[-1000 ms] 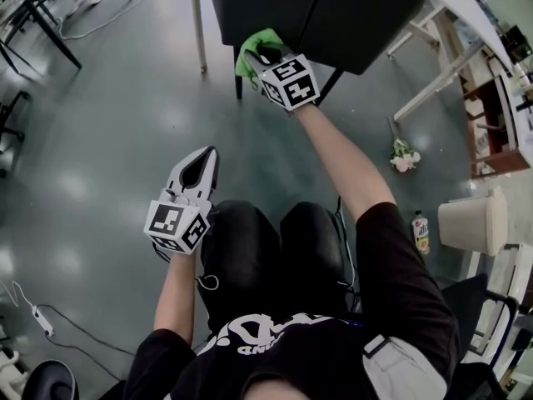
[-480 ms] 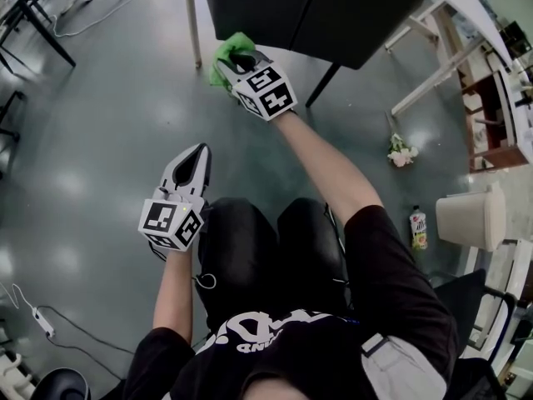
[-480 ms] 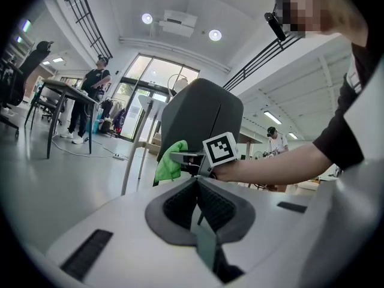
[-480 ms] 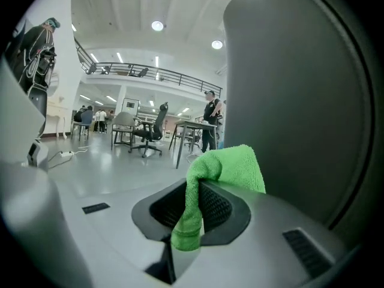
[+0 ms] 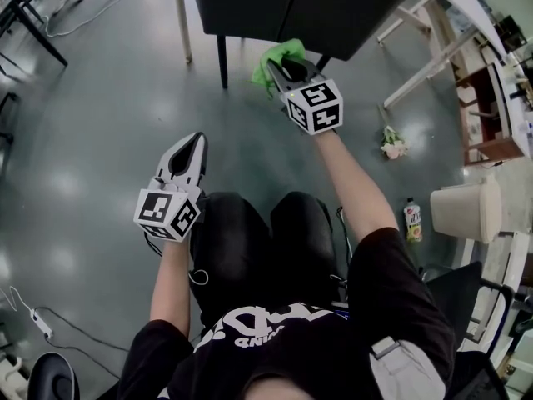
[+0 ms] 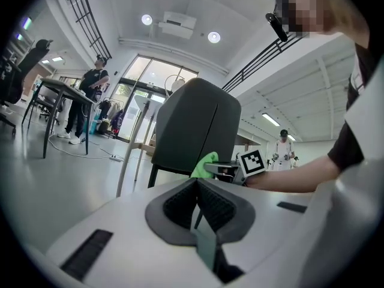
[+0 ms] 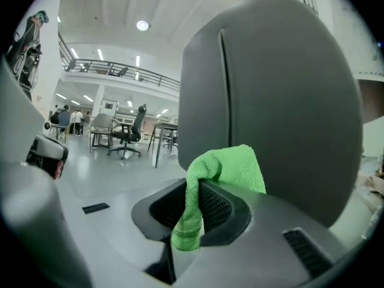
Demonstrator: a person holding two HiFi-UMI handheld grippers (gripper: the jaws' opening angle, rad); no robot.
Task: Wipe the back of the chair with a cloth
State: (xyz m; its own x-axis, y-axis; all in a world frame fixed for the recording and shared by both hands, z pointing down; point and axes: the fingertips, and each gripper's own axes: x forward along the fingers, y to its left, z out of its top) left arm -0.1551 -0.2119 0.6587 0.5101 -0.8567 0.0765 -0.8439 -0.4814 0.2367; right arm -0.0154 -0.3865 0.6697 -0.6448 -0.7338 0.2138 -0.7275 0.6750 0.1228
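Right gripper (image 5: 283, 67) was up at the chair (image 5: 291, 7), jaws clamped shut on a green cloth (image 5: 275, 57). In the right gripper view the cloth (image 7: 227, 168) was pinched between the two jaws. One fold hung down through the jaw slot and the bigger bunch spilled over the top of the jaws toward the chair's dark back panel (image 7: 276, 101). From the head view the cloth sat at the lower edge of the chair back, near the middle, just right of the chair's dark leg (image 5: 221, 61). It looked pressed to the panel or just off it; actual contact couldn't be told. Left gripper (image 5: 193, 144) was held well short of the chair, low by the person's knee (image 5: 237, 240), pointing toward the chair. In the left gripper view its jaws (image 6: 197, 188) were closed together with nothing between them, and the chair (image 6: 195, 125) stood upright ahead, with the cloth (image 6: 205, 164) and the right gripper (image 6: 225, 170) at its lower right. A white table leg (image 5: 179, 23) stood on the floor left of the chair. Right of the chair and nearer the person lay a small flower bunch (image 5: 391, 144) and a bottle (image 5: 410, 219), with a white bin (image 5: 466, 211) further right of the bottle.
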